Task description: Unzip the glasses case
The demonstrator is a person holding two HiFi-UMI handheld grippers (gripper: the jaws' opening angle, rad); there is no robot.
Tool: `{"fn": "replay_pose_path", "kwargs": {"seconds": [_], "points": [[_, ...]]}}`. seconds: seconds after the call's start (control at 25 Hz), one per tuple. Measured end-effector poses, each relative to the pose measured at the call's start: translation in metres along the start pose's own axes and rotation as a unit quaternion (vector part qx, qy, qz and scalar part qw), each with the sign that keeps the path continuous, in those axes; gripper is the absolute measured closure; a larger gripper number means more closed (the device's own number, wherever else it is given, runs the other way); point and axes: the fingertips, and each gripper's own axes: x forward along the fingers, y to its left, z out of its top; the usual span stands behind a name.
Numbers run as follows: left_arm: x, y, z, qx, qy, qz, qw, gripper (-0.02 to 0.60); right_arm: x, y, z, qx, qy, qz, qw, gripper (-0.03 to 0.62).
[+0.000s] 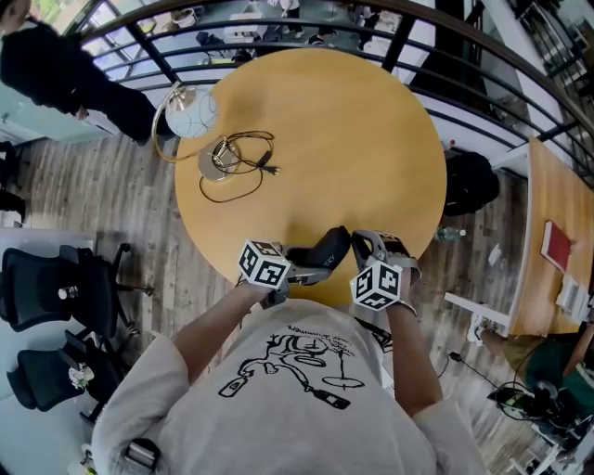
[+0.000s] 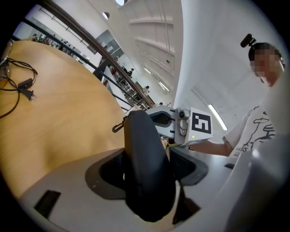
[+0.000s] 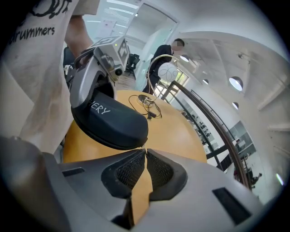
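The black glasses case (image 1: 325, 249) hangs over the near edge of the round wooden table (image 1: 316, 121). My left gripper (image 1: 299, 254) is shut on its left end. In the left gripper view the case (image 2: 145, 154) stands between the wide-set jaws of the left gripper (image 2: 147, 174), filling the gap. A small zip pull (image 2: 118, 127) sticks out at the case's far end. My right gripper (image 1: 360, 241) is at the case's right end. In the right gripper view, the right gripper (image 3: 145, 153) has its jaws together, tips at the seam of the case (image 3: 108, 120). Whether they pinch anything thin I cannot tell.
A globe lamp (image 1: 190, 111) and a tangle of black cable (image 1: 237, 158) lie at the table's far left. A dark railing (image 1: 278, 23) curves behind the table. Black office chairs (image 1: 56, 288) stand at the left and another wooden table (image 1: 557, 223) at the right.
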Motion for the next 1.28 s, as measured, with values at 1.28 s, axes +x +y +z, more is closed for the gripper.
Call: {"fn": "replay_pose_path", "kwargs": {"seconds": [1.28], "points": [[0.053,0.173,-0.013,0.103,0.041,0.247,0.9628,0.266,-0.03,0.052,-0.005,0.288,-0.037,-0.003,0.957,0.568]]}}
